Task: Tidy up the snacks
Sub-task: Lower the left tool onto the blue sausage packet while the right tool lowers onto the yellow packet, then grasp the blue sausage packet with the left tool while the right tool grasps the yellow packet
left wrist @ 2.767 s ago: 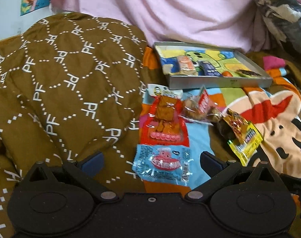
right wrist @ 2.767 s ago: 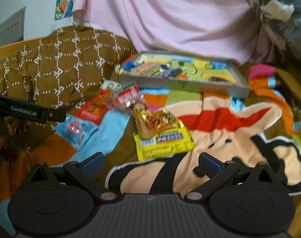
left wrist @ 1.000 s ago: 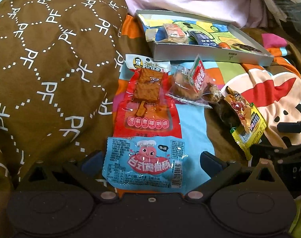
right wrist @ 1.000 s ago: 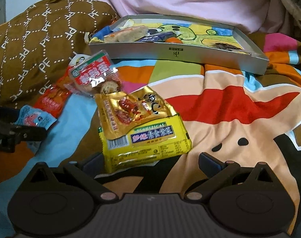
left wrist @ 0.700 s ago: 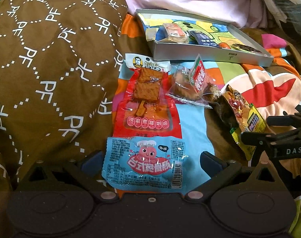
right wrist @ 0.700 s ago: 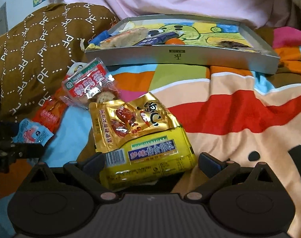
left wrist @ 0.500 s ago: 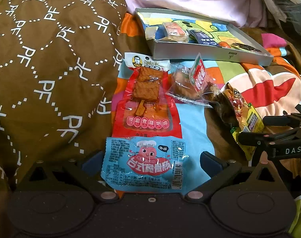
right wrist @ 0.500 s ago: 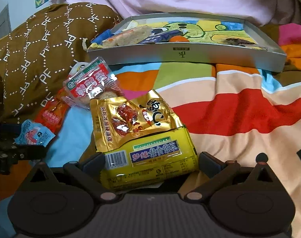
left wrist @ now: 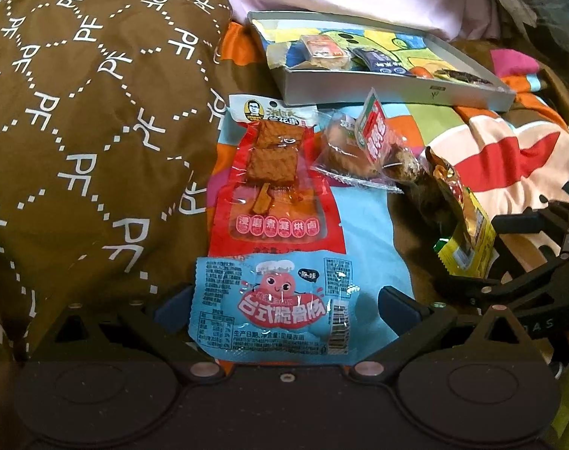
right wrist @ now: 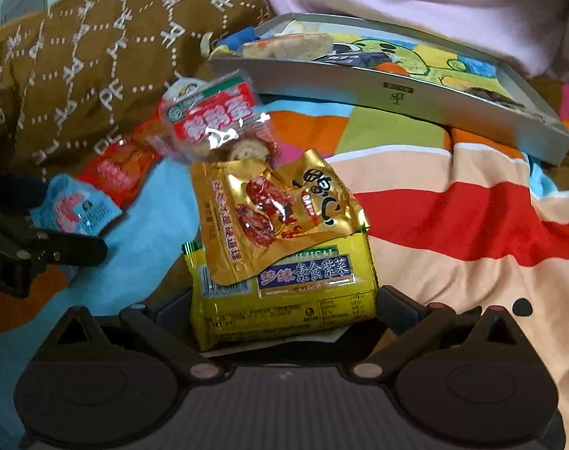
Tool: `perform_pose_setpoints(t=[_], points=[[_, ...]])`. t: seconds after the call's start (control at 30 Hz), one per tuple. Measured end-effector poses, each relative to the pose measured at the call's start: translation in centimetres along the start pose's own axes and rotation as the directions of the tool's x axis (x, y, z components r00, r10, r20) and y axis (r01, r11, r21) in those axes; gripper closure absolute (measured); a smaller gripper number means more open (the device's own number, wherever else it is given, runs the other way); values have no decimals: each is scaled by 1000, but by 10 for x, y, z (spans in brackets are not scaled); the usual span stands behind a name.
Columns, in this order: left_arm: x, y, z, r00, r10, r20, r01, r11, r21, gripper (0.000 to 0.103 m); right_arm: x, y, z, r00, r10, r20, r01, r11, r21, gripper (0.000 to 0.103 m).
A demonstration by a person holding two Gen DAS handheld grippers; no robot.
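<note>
On bed: both grippers advanced, spread wide; left gripper [left wrist: 284, 300] straddles blue packet [left wrist: 273, 305], right gripper [right wrist: 284, 300] straddles yellow packet [right wrist: 284, 296]; grasps imminent.

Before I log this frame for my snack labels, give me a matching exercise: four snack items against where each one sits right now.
Items:
1. blue packet
2. yellow packet
3. gold packet
4. orange round snack

Places:
A. inside the grey tray
B. between the open left gripper fingers
C. lying on top of the yellow packet
D. between the open right gripper fingers

Pairs: 1-B, 2-D, 3-C, 4-A
</note>
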State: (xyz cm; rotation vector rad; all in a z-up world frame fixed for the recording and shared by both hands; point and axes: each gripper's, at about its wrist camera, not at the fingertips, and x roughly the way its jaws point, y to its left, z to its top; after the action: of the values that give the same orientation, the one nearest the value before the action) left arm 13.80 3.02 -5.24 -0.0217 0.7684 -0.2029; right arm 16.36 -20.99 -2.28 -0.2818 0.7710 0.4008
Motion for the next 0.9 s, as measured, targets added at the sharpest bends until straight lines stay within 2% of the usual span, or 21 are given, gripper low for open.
perform_pose_setpoints(t=[0.33, 0.67, 0.9], points=[[5, -1, 2, 1000, 3, -15, -3, 1000, 26, 1, -3, 3, -4, 1000, -12, 25, 11, 999, 31, 1], [8, -4, 2, 1000, 12, -27, -10, 999, 53, 2, -16, 17, -10, 999, -44, 18, 44, 999, 32, 9], [7, -1, 2, 1000, 21, -18, -20, 999, 45, 10, -27, 23, -19, 998, -48, 34, 46, 998, 48, 12]])
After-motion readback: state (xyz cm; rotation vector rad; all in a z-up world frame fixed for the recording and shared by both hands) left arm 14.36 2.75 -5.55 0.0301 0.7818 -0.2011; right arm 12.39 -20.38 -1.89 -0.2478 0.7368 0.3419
